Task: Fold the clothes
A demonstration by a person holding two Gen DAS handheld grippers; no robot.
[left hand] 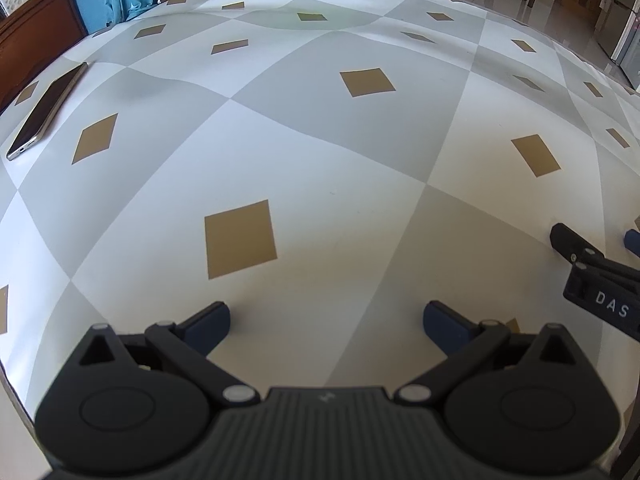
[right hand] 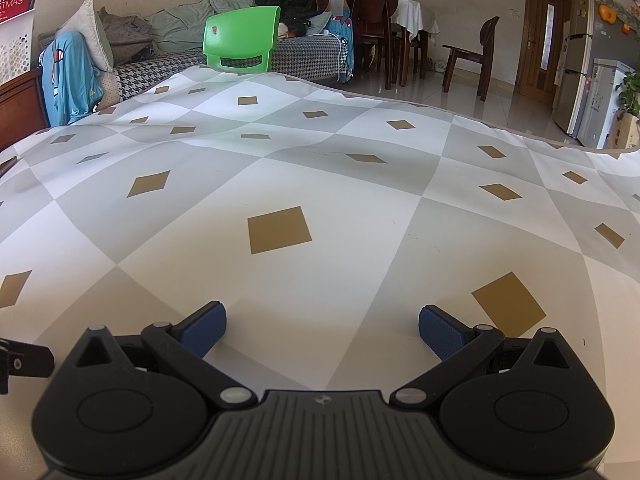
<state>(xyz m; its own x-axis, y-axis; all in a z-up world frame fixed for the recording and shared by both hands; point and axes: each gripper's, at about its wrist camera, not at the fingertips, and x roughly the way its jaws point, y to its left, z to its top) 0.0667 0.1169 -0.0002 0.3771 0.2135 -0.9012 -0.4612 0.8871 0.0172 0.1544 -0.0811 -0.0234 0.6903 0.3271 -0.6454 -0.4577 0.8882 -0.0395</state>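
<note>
- Living room backdrop: houndstooth-covered sofa [right hand: 168, 66] piled with grey and green laundry [right hand: 160, 30], bright green plastic chair [right hand: 240, 38] sitting behind the table's far edge.
- Diamond-patterned grey, white and tan tablecloth [right hand: 320, 184] is lying bare across the whole work surface; only a slim dark smartphone [left hand: 46, 110] is resting near its left edge.
- Left gripper [left hand: 326, 326] is hovering low over the cloth, blue-padded fingers spread wide, gripping nothing.
- Right gripper [right hand: 322, 330] is doing the same alongside it: fingers wide apart, nothing between them.
- Nearest clothing: light blue printed garment [right hand: 68, 80] is hanging off the sofa end, well apart from both grippers.
- Judgement: folding is not started; fetching, spreading and folding are all remaining.
</note>
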